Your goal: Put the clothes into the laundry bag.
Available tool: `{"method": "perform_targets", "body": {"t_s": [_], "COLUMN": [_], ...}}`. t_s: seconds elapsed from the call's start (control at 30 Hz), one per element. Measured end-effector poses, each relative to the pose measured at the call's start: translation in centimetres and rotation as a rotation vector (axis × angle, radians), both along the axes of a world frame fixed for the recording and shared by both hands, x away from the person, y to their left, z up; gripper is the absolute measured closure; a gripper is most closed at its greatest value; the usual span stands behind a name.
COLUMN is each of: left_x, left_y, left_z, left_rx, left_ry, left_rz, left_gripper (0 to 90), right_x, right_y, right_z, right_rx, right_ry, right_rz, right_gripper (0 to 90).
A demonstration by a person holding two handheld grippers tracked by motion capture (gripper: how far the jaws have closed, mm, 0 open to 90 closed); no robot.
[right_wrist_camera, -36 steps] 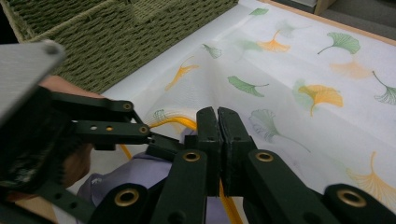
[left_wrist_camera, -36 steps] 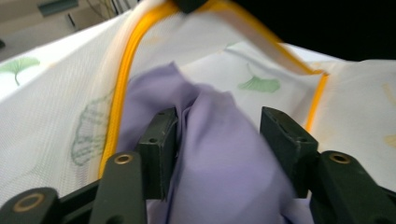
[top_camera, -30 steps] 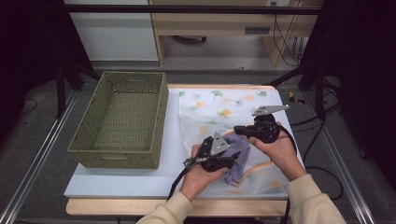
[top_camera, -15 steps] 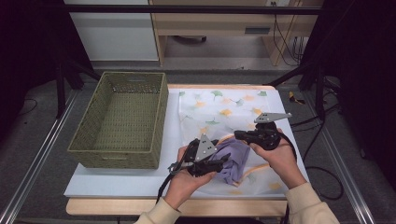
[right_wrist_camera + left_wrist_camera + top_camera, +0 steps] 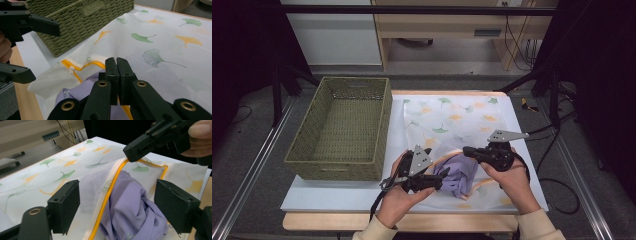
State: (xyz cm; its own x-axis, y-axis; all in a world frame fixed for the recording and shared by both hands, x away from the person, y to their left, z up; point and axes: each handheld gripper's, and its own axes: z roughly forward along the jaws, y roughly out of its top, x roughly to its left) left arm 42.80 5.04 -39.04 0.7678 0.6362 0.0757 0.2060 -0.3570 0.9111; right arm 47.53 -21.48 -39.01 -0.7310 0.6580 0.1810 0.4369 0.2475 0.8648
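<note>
Woven basket (image 5: 343,130) at table left. Left gripper (image 5: 438,180) at the near edge, jaws just opened wide, nothing pinched, lilac garment (image 5: 460,176) lying between them. Garment half inside the ginkgo-print mesh bag (image 5: 451,120). Right gripper (image 5: 468,150) clamped on bag's yellow zipper edge (image 5: 110,192)

- The wicker basket (image 5: 343,131) walls off the left half of the desk (image 5: 332,196)
- A bare desk strip lies open before the basket
- The far part of the leaf-print laundry bag (image 5: 452,117) lies flat and passable
- The bunched purple garment (image 5: 460,175) fills the gap between the left claw (image 5: 438,179) and the right claw (image 5: 468,150)
</note>
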Motion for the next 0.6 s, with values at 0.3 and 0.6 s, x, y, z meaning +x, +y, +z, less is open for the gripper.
{"method": "perform_targets", "body": {"t_s": [0.3,0.6], "left_x": [-0.2,-0.8], "left_y": [0.1,0.4], "left_z": [-0.4,-0.6], "left_rx": [-0.016,-0.021], "left_ry": [0.041,0.039], "left_rz": [0.002,-0.020], "left_gripper": [16.0,26.8], "right_x": [-0.5,-0.8], "right_y": [0.4,0.2], "right_z": [-1.1,-1.8], "right_rx": [-0.018,-0.003], "right_ry": [0.002,0.015], "right_rz": [-0.009,-0.011], "right_gripper": [88.6,88.6]}}
